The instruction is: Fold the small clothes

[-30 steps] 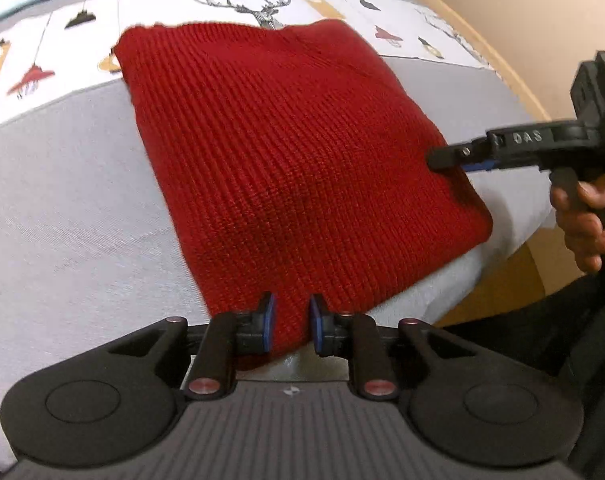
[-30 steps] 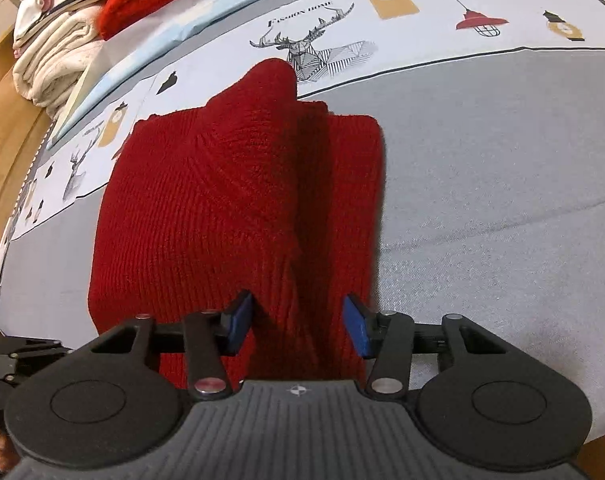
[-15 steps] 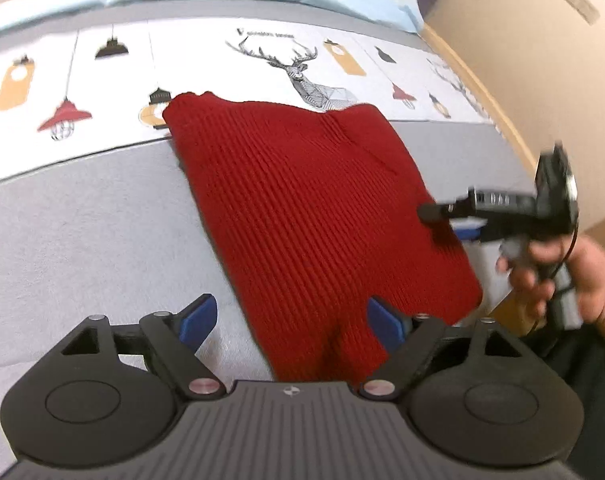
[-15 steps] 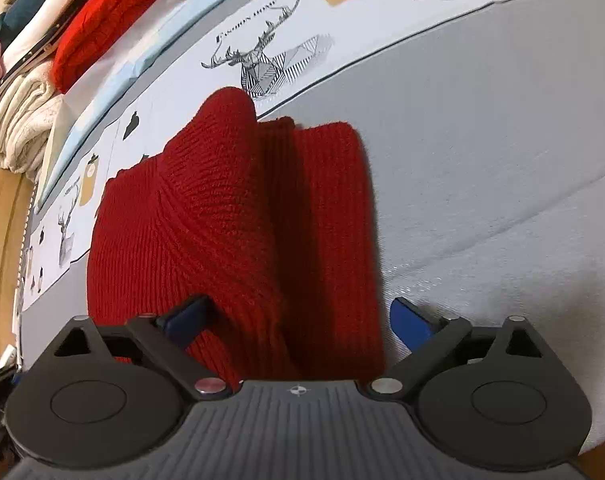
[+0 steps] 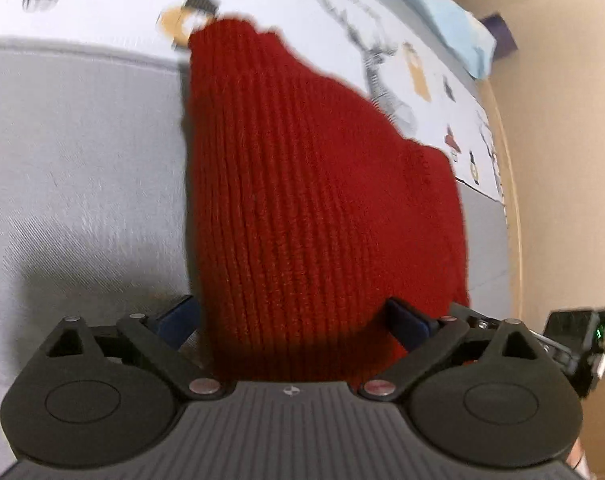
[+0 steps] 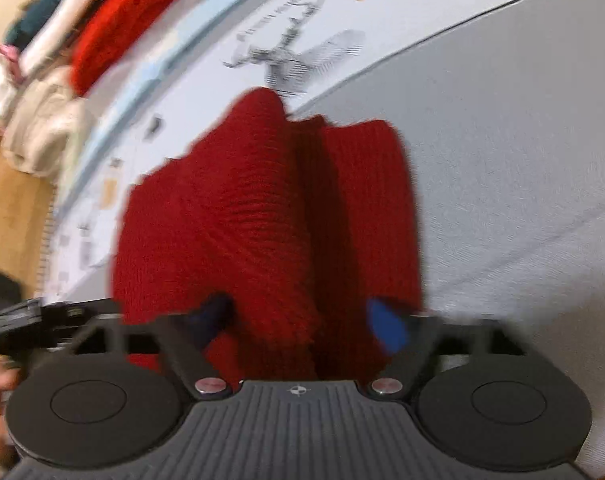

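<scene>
On the grey sheet (image 5: 82, 168) lies the red knit (image 5: 310, 208), folded, its near edge between the spread fingers of both grippers. Left gripper (image 5: 292, 320) and right gripper (image 6: 298, 320) stand open, clamping nothing. Far left, clothes (image 6: 62, 60) are piled.

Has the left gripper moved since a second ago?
Yes. The left gripper has opened and swung along the red knit edge: the deer print on the bed cover shifted from upper centre to upper right.
</scene>
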